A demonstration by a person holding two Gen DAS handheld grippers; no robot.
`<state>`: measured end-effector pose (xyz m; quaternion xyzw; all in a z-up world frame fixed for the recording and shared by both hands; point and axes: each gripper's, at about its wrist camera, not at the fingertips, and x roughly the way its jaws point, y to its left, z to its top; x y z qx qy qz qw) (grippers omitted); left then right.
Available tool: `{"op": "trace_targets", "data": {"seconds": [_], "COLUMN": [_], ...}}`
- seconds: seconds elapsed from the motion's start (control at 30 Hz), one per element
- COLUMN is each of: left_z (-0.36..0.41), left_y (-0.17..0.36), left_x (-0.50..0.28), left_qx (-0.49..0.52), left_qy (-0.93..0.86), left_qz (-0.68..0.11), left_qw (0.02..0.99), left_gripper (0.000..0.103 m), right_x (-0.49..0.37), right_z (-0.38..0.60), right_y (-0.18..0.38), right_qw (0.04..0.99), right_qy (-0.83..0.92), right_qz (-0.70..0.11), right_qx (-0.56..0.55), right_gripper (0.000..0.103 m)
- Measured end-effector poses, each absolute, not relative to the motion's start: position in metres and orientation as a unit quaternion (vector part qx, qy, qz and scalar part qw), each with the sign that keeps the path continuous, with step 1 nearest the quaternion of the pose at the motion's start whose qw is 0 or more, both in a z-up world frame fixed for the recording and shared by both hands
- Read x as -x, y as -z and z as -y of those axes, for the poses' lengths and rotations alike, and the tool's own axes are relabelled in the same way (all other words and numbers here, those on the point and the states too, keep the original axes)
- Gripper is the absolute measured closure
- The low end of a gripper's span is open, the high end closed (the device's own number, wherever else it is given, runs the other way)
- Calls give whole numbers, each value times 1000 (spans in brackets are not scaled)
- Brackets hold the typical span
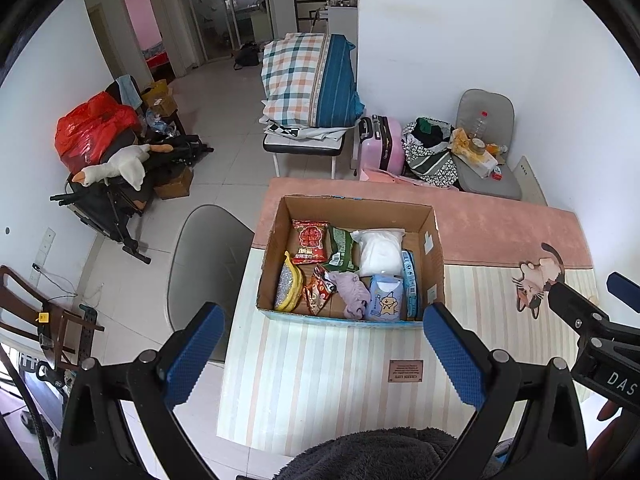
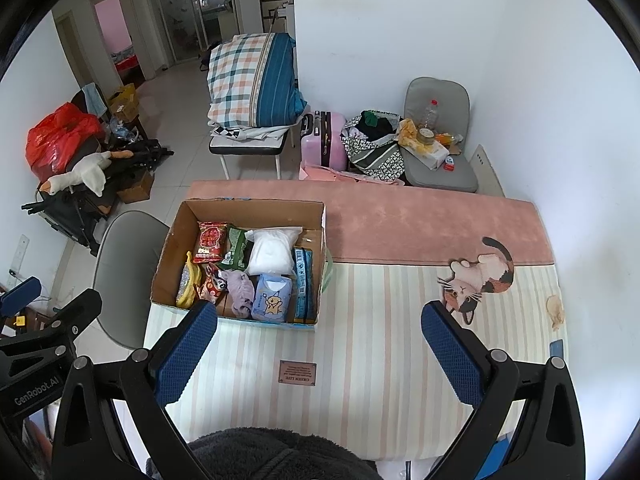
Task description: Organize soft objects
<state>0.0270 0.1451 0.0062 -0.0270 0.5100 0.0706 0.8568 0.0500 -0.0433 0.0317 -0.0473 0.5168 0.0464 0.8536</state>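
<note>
An open cardboard box (image 1: 434,240) stands on the striped mat; it also shows in the right wrist view (image 2: 170,256). Inside lie a red snack pack (image 1: 310,242), a green pack (image 1: 342,250), a white bag (image 1: 380,254), a lilac cloth (image 1: 352,292), a blue tissue pack (image 1: 386,300) and a yellow sponge (image 1: 290,290). My left gripper (image 1: 320,352) is open and empty, just in front of the box. My right gripper (image 2: 320,352) is open and empty over the mat, right of the box.
The mat (image 2: 380,340) has a pink band, a cat picture (image 2: 476,280) and a small label (image 2: 298,373). A grey chair (image 1: 208,264) stands left of the table. Bedding, a pink suitcase (image 1: 382,144) and bags lie beyond. A dark fleece (image 1: 372,456) shows at the bottom.
</note>
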Motion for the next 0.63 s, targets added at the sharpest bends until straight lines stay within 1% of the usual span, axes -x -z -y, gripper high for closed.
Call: {"op": "trace_targets", "data": {"seconds": [0.63], "left_z": [-147], "left_y": [-19], "left_x": [-33], "left_qx": [21], "left_qy": [-70], "left_qz": [-498], "left_qw": [864], "left_gripper": [1], "right_x": [-48], "right_z": [46], "right_y": [-41], "right_qw": [856], "right_qy": [-48], "right_qz": [-512], "right_qx": [49], "right_gripper": [0]}}
